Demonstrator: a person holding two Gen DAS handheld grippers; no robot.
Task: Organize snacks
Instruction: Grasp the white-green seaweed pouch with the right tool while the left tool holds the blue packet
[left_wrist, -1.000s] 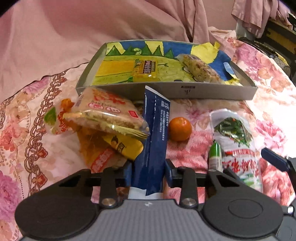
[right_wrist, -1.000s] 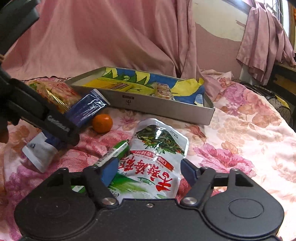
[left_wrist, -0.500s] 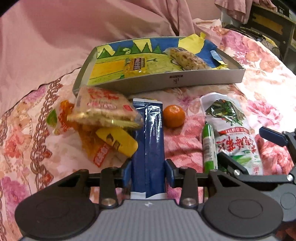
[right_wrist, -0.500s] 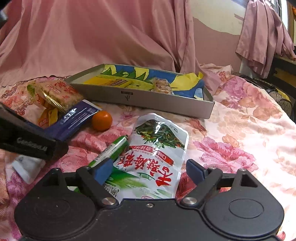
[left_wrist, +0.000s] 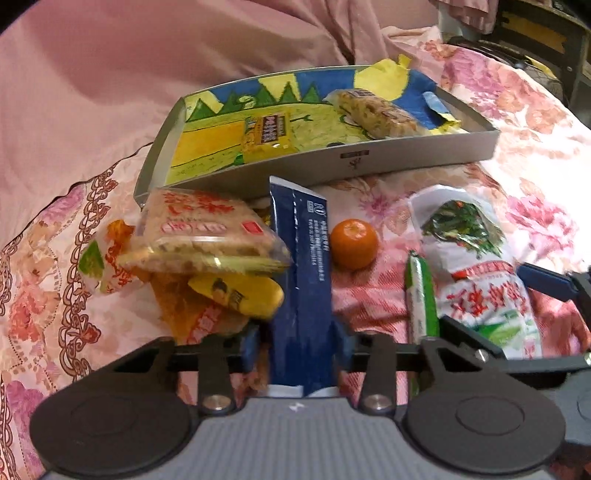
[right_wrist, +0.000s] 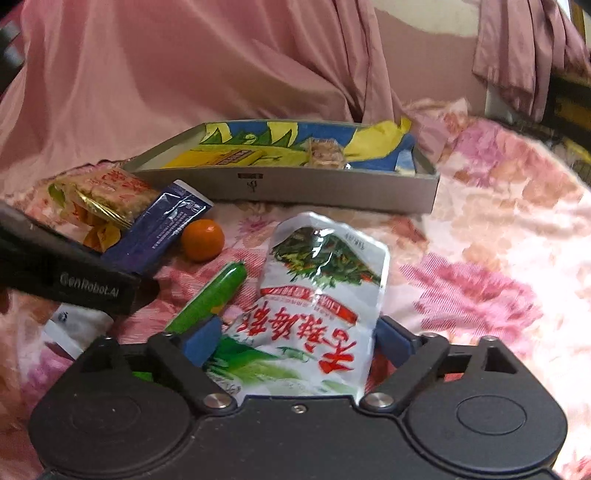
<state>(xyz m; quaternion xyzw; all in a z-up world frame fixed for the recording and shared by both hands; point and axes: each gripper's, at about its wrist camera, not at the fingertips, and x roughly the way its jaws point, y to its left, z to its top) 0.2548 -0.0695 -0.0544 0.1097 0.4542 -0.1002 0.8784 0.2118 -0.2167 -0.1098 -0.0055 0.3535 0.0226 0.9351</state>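
My left gripper (left_wrist: 297, 347) holds a long dark blue packet (left_wrist: 301, 280) by its near end, and its jaws are closing on it. The packet points toward the grey tray (left_wrist: 406, 155) with the painted lining. My right gripper (right_wrist: 297, 341) is open, and its blue pads straddle the near end of a white and green pouch (right_wrist: 325, 280) lying on the floral cover. A green sausage stick (right_wrist: 218, 291) lies just left of the pouch, beside the left pad. A tangerine (right_wrist: 202, 240) sits between the blue packet (right_wrist: 159, 229) and the pouch.
The tray holds a yellow packet (left_wrist: 267, 134) and a clear-wrapped rice bar (left_wrist: 376, 110). Left of the blue packet is a heap: a rice cracker pack (left_wrist: 199, 232), a yellow packet (left_wrist: 236, 295), an orange wrapper (left_wrist: 192, 317). Pink cloth rises behind the tray.
The right jaws have widened and come forward around the pouch's near end. My left gripper has rolled slightly and sunk a little, still with the blue packet.
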